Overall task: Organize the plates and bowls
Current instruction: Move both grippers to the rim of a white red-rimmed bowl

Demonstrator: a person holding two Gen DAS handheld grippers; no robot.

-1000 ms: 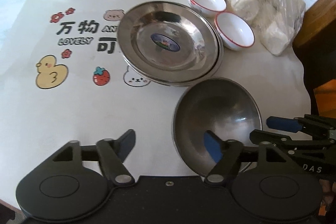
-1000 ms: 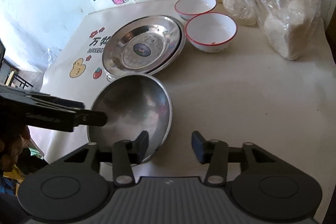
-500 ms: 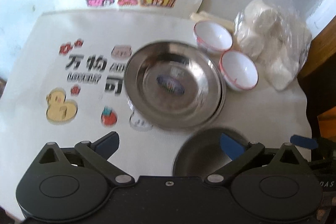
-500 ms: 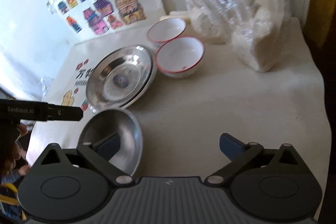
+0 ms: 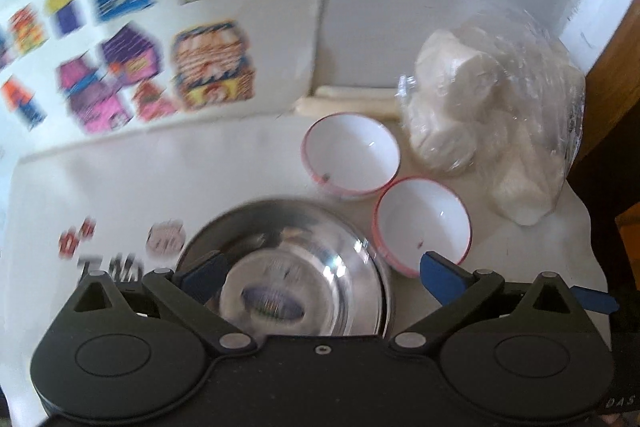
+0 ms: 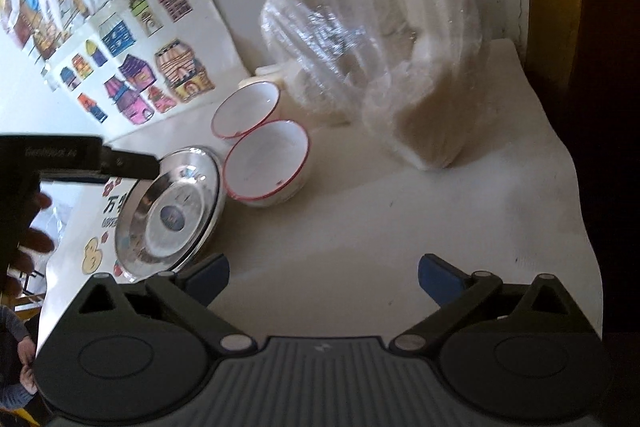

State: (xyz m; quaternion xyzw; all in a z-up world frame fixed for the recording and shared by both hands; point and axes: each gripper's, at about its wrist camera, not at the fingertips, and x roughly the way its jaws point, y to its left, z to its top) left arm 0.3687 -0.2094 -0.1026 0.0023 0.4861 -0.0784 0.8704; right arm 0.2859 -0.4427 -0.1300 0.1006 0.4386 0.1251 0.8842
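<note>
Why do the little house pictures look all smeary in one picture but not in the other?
In the left wrist view the house pictures and the metal plate are smeared by motion blur, though the two white bowls look fairly sharp. In the right wrist view the house pictures are crisp, while the plate shines with bright glare and the edges bend from the fisheye lens.

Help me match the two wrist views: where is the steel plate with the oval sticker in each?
Left wrist: steel plate bottom centre, partly behind the left tongs.
Right wrist: steel plate at left, below the centre line.
Shared landmark: the nearer red-rimmed white bowl beside the plate's rim.
</note>
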